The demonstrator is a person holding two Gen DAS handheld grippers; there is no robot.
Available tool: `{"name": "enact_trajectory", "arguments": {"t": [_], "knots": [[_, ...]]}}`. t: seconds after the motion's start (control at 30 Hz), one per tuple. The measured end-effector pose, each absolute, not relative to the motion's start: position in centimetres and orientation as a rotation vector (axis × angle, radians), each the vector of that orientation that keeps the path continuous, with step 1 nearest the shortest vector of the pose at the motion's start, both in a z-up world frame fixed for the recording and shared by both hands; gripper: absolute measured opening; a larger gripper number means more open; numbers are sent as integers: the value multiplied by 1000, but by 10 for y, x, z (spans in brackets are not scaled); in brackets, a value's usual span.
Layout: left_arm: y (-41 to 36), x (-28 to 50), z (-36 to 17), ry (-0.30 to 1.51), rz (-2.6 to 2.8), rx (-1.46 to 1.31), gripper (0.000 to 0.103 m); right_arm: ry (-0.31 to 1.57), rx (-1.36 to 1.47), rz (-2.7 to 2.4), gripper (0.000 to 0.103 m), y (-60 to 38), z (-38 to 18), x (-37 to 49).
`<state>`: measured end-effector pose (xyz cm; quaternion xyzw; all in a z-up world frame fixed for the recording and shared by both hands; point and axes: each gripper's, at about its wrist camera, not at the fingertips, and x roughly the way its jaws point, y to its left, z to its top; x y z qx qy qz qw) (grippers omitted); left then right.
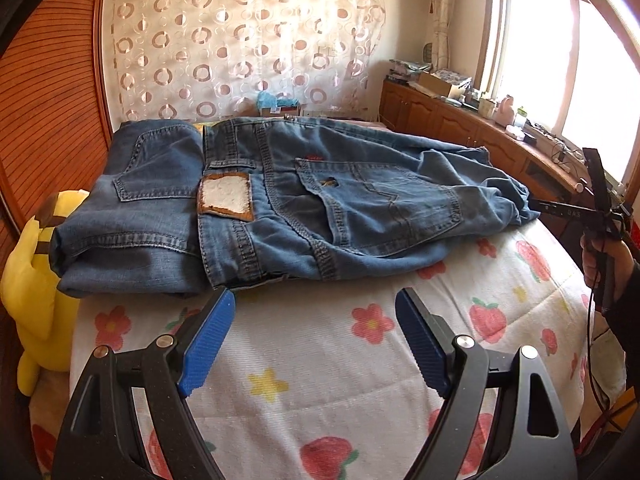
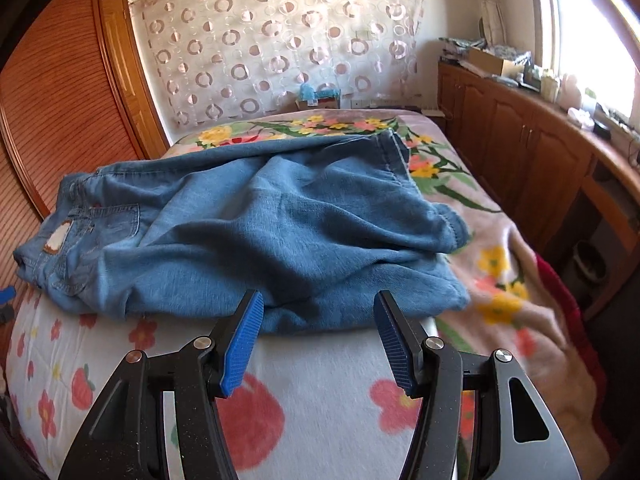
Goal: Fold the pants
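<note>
Lying centre-frame, partly folded: faded blue denim pants (image 1: 320,204), legs bunched, needing further folds. Hovering below, unclenched, holding nothing: left gripper (image 1: 316,340), right gripper (image 2: 320,340).

The pants (image 1: 320,200) are faded blue denim with a white patch (image 1: 225,196) edged in brown at the waistband. At the left of the frame a folded pair (image 1: 136,208) is a darker blue. The bedsheet (image 1: 320,360) is white with red strawberries, pink flowers and yellow stars. The blanket (image 2: 500,264) is pink with yellow flowers and green leaves. A plush toy (image 1: 36,280) is yellow. The curtain (image 1: 240,40) is sheer white with brownish rings. The cabinets (image 2: 520,152) are reddish-brown wood. Both grippers' pads (image 2: 240,344) are blue on black frames.
</note>
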<state>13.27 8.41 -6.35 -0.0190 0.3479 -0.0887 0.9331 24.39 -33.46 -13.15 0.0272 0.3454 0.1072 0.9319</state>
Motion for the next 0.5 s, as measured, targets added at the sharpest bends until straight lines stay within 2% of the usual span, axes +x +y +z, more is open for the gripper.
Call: {"name": "enact_trajectory", "arguments": {"t": [0.23, 0.3, 0.37, 0.5], "knots": [[86, 132, -69, 720, -172, -45, 84, 748, 74, 186, 32, -329, -134, 278], [86, 132, -71, 725, -173, -48, 84, 760, 78, 199, 15, -327, -135, 281], [86, 132, -72, 728, -171, -45, 84, 736, 67, 211, 4, -323, -132, 278], [88, 130, -71, 724, -165, -50, 84, 644, 80, 215, 3, -330, -110, 251]]}}
